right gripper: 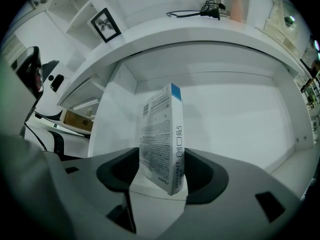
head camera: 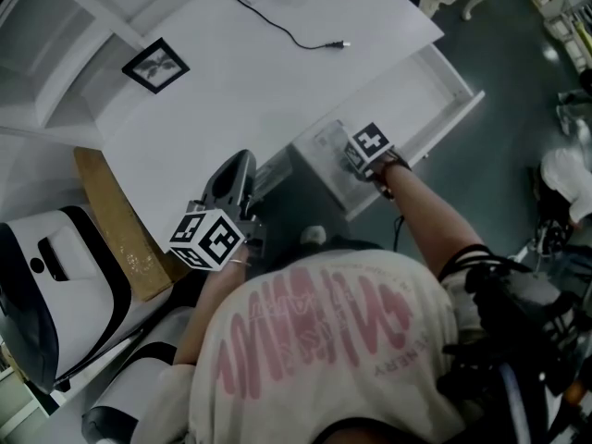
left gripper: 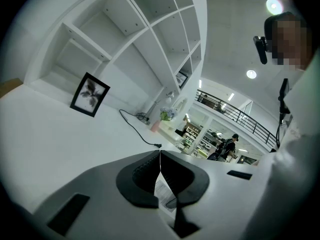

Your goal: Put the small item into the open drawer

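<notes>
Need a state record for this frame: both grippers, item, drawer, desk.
right gripper: open, inside the drawer, one jaw on each side of the box
box: small white carton with a blue top end, standing on end between the jaws, inside the drawer
drawer: pulled open below the desk top
left gripper: shut, nothing between its jaws
desk top: black cable, framed picture
task status: box is in the drawer; right gripper not yet withdrawn
</notes>
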`<state>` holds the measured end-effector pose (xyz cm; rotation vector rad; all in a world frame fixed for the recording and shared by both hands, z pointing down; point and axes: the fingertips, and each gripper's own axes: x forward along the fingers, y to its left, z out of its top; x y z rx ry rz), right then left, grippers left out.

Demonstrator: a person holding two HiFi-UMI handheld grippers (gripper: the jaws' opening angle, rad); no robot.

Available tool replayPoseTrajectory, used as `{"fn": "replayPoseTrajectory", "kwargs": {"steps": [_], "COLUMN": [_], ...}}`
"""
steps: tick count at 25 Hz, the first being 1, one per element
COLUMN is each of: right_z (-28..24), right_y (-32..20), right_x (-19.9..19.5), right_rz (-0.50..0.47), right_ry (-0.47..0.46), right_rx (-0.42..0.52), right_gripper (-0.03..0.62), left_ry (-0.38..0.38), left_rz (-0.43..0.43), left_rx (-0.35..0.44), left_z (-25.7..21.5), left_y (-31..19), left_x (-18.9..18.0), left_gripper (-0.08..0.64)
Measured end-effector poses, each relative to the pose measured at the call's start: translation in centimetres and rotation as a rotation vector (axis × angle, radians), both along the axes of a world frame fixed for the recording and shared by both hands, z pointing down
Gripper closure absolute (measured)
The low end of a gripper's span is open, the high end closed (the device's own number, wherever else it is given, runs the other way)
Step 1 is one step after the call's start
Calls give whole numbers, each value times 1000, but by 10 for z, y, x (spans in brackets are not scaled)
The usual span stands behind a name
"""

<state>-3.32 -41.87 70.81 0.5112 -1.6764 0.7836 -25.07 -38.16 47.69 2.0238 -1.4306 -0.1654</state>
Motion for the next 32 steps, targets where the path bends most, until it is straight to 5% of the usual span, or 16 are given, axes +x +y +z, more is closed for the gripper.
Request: {"fn": "replayPoseTrajectory", "kwargs": {"steps": [16,32], "right_z": [-2,-198], "right_y": [0,-13], "right_x": [5,8], "right_rz": [9,455], "right_ry": [80,-506], "right_rx": [47,312], "right_gripper": [282,281], "left_ry": [6,45], "left_rz": [-3,60], "left_rx": [6,80], "left_z": [-3,-49], "left_y": [6,-12], "left_x": [-3,57], "left_gripper": [529,529]}}
